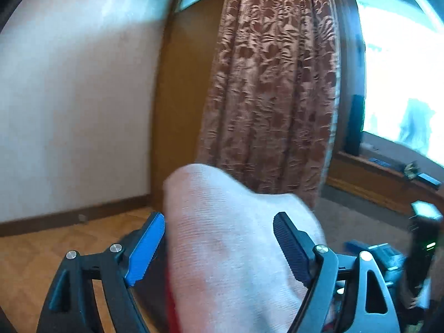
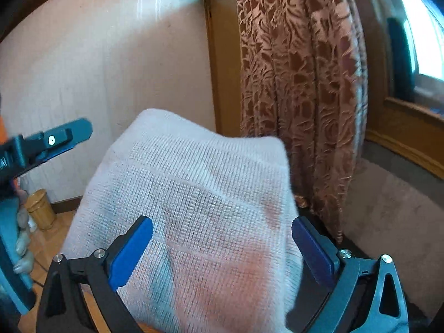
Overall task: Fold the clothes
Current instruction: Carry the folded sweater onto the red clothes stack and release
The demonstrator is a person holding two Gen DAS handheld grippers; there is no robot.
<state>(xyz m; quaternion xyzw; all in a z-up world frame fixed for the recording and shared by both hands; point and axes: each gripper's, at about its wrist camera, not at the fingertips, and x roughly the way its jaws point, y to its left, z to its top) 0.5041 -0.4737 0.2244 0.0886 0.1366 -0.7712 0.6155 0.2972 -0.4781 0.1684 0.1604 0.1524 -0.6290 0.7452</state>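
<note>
Nearest the lens: your left gripper [image 1: 219, 247] stands with its two blue-padded jaws spread wide, and a fold of the white knitted garment [image 1: 230, 249] rises between them; the pads flank the cloth without pinching it.
Right gripper [image 2: 222, 252]: likewise spread wide, the same garment [image 2: 194, 208] heaped between the jaws and bulging above them; no clamping is visible.
Position of the garment: raised in front of both cameras, draped over or between the two tools; its lower part runs out of frame, so you cannot tell what bears it.
Handling, as a judgement: soft, light and limp, with an open waffle-like knit that should give the ribbed pads good purchase; it will sag and bunch wherever you leave it unsupported.
Where to take hold: a hem or corner edge, one per gripper, rather than the bulging middle; no hem is clearly visible here.
Faint pink tint: shows through the knit low down; its cause is unclear.
Count: one garment, two grippers, four pads.
Surroundings: one patterned brown curtain [image 1: 274, 83], one pale wall [image 1: 69, 97], one bright window [image 1: 402, 69], wooden floor [image 1: 41, 249], one small wooden bin [image 2: 40, 208].
</note>
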